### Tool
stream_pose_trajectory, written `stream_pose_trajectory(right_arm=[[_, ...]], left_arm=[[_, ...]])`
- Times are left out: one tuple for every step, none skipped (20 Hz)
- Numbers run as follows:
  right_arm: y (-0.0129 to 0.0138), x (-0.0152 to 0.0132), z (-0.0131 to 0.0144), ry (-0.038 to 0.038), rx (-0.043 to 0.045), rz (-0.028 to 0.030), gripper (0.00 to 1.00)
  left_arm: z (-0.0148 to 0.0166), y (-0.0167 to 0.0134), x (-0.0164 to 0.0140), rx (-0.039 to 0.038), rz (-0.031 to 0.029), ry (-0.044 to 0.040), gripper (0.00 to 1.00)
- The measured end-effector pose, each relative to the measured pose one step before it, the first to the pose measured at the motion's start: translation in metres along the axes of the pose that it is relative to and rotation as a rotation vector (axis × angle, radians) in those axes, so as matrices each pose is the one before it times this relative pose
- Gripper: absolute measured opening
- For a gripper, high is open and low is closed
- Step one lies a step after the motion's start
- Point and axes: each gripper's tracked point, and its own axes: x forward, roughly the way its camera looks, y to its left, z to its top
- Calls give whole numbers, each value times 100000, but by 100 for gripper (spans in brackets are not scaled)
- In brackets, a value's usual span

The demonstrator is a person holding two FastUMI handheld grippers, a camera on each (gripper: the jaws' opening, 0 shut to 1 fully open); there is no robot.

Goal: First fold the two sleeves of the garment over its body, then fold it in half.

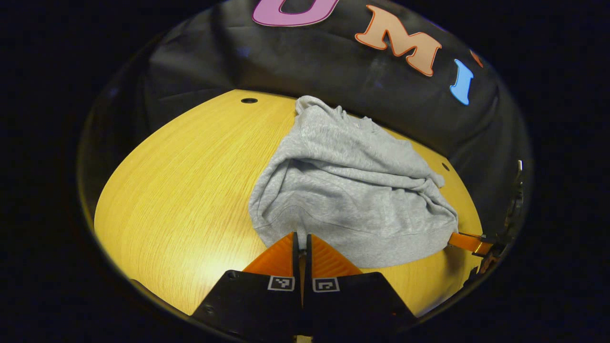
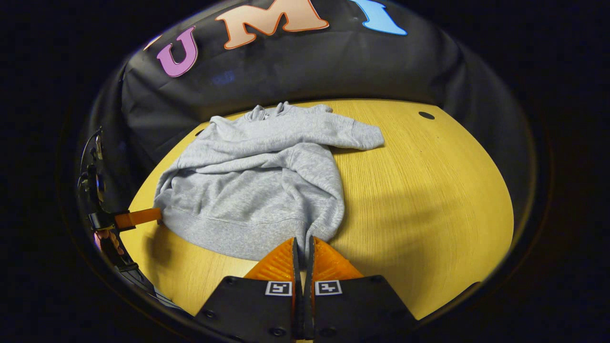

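On the wooden table (image 1: 181, 190), both grippers (image 1: 301, 234) (image 2: 303, 239) pinch the grey sweatshirt's (image 1: 343, 190) hem, fingers closed.

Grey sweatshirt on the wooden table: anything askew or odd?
Yes. The grey sweatshirt lies rumpled, with one sleeve cuff sticking out past the body onto the yellow wooden table. Nothing looks damaged.

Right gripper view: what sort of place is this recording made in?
Probably a recording booth, not a home: a bare wooden table with round holes in its top, a black cloth wall close behind it, and one grey sweatshirt laid out alone, with both the right gripper and the left gripper at its hem.
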Motion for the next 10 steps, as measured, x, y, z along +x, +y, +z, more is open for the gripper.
stream_pose_trajectory(right_arm=[[263,-218,589,-1246,1,388,3],[199,-105,704,-1299,159,451,3],[141,-64,791,-1442,336,115,3],[162,-16,993,-1977,476,-17,3],[158,65,789,-1632,323,152,3],[171,196,996,-1810,164,268,3],[283,169,928,-1562,136,625,3],[258,373,735,-1142,254,717,3],[205,364,360,24,125,720,3],[129,380,256,96,65,398,3]], left_arm=[[526,-292,-176,-1018,-1028,-1067,0],[907,-383,-43,-1188,-1137,-2026,0],[950,-326,-16,-1209,-727,-1961,0],[908,-308,-53,-1342,-827,-1876,0],[1106,-485,-124,-1328,-1240,-2505,0],[1380,-406,235,-648,-968,-2465,0],[1295,-307,279,-166,-1120,-2569,0],[591,-251,508,273,-655,-1156,0],[303,133,316,797,281,429,0],[-22,214,613,860,515,1057,0]])
